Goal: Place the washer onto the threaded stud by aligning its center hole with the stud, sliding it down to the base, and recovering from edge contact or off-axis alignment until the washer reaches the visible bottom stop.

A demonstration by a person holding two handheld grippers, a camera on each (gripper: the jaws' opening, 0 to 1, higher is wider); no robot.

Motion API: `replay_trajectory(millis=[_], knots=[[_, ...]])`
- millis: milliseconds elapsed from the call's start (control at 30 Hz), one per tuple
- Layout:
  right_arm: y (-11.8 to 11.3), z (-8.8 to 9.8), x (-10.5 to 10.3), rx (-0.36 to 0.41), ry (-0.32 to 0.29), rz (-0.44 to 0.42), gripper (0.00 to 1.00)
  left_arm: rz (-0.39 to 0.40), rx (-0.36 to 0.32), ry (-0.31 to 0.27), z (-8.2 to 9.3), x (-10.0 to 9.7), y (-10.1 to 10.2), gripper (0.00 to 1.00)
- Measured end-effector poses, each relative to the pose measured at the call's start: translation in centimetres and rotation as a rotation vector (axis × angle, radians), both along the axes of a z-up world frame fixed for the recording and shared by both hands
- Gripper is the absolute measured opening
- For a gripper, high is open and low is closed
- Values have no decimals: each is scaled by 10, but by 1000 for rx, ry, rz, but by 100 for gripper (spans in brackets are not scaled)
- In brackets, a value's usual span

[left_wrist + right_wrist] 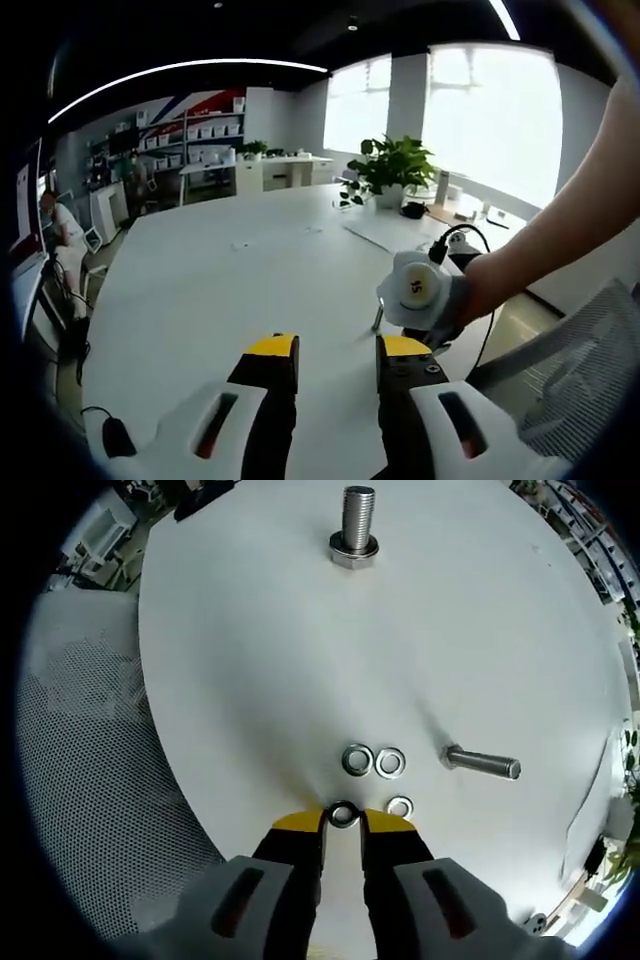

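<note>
Overhead, the right gripper view looks down on a white table [250, 680]; right gripper [343, 822] low over it, yellow-tipped jaws drawn in close with a washer [343, 815] sitting between the tips; whether the tips actually pinch it or only flank it I cannot tell from this angle. Three more washers lie flat nearby: a pair touching side by side [372, 761] just beyond the jaw tips, and a single one [400, 806] just beside the right-hand tip. Threaded stud [357, 525] stands upright at the far side of the table, well apart from the washers, seated on a hex base; nothing on its shank. A loose bolt [483, 763] lies on its side, near the washer pair. Mesh chair back [90, 770] shows past the table edge.

Left gripper view: left gripper [337, 350] held level above the same table [220, 290], jaws apart with a clear gap and nothing between them. The person's hand [470, 290] and bare forearm come in from the right, wrapped around the other gripper's white body [418, 290]. Farther off: a potted plant [392, 168] on the table, shelves [190, 135] along the back wall, a seated person [62, 235] at the far left; bright windows [480, 110] behind the plant.
</note>
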State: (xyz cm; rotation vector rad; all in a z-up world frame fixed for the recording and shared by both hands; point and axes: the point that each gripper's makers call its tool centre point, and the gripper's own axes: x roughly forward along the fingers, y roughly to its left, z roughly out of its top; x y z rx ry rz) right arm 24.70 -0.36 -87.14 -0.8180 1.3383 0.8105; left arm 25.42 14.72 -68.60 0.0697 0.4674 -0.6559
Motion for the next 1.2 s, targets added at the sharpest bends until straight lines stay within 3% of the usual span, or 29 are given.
replay_trajectory(millis=[133,533,1033,1200], knots=[[-1,2,-1,16,-13,25,16,5,-5,-3,1,1,1,30],[0,1,2,21,-25,-11,15,7,2,-3,0,1,1,30],[-2,4,1,107,-92,-68,13,10,-1,2,0,2,1,30],[-2,7,-3,150,-62,-134,13,9,-3,1,0,1,1,30]])
